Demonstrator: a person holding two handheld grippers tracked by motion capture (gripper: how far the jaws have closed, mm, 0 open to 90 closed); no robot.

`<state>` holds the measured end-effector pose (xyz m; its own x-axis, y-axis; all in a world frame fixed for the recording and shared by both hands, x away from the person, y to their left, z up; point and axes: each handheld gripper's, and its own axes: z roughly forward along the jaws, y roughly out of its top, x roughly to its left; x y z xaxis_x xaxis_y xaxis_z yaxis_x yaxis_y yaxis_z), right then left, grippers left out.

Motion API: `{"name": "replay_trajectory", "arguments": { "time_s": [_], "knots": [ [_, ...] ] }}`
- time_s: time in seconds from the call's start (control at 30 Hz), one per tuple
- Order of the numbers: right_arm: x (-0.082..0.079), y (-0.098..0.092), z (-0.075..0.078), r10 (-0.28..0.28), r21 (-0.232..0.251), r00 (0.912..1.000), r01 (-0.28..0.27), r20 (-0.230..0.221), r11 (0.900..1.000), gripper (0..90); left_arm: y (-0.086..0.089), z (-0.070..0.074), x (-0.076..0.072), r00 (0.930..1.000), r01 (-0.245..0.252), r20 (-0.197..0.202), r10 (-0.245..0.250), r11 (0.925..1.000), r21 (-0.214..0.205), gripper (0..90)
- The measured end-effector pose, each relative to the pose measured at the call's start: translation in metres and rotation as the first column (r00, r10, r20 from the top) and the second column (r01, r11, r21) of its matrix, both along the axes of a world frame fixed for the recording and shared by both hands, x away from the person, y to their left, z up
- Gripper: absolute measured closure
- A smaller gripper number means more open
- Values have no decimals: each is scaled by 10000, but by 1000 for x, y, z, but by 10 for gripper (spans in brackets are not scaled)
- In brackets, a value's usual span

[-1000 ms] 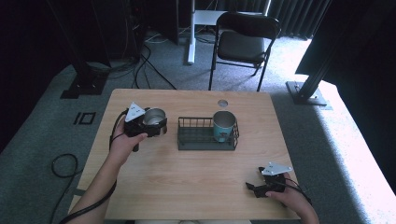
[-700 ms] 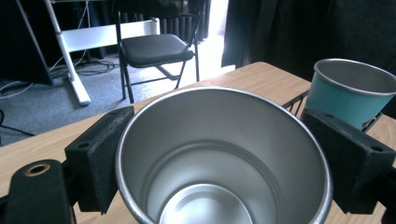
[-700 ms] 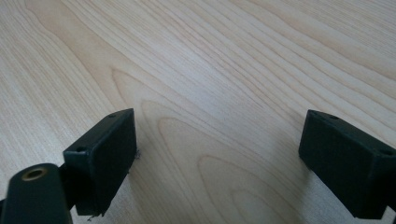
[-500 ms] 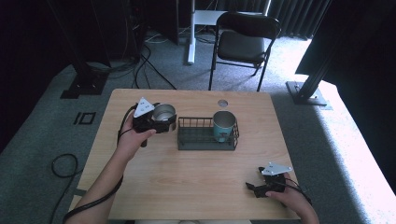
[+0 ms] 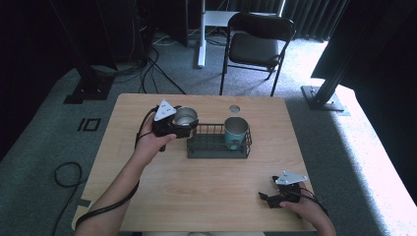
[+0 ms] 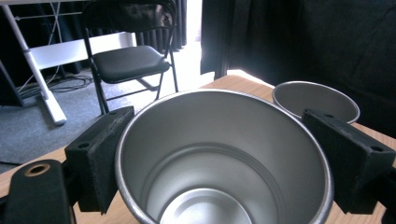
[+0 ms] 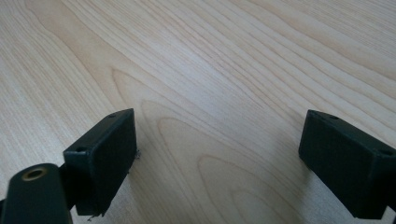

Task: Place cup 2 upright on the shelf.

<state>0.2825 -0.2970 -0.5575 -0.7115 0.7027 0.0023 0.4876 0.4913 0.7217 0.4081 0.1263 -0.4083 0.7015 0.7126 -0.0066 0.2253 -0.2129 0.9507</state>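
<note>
The jaws of the left gripper point(image 5: 189, 125) pinch the steel cup point(image 6: 219, 158) between them, just before the wire basket point(image 5: 216, 152). Keep it upright while lowering inside. The right gripper point(image 7: 224, 163) stands spread, empty.

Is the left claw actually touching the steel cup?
Touching. In the left gripper view, both black pads of the left claw press against the steel cup on opposite sides.

Left gripper point(image 5: 189, 123), w/ steel cup point(image 5: 185, 117) clamped betw. its jaws, has moved right & a bit up since 1 s ago: from near table's left part to just beside the wire basket point(image 5: 216, 147), cup now at basket's left end.
</note>
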Motion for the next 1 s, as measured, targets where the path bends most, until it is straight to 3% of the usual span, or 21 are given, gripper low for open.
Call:
{"name": "replay_trajectory", "arguments": {
  "time_s": [0.37, 0.7, 1.0],
  "knots": [
    [0, 0, 0, -2, 4, 10000, 2, -2, 10000, 109, -26, -2, 7, 9988, 490, 68, -490, 9988, 22, 140],
    [0, 0, 0, -2, 7, 10000, 2, -4, 10000, 109, -45, -17, 18, 9991, 323, -279, -323, 9995, -16, 140],
    [0, 0, 0, -4, 7, 10000, 4, -5, 10000, 109, -53, -32, 24, 9972, 487, -571, -488, 9988, -41, 140]
  ]
}}
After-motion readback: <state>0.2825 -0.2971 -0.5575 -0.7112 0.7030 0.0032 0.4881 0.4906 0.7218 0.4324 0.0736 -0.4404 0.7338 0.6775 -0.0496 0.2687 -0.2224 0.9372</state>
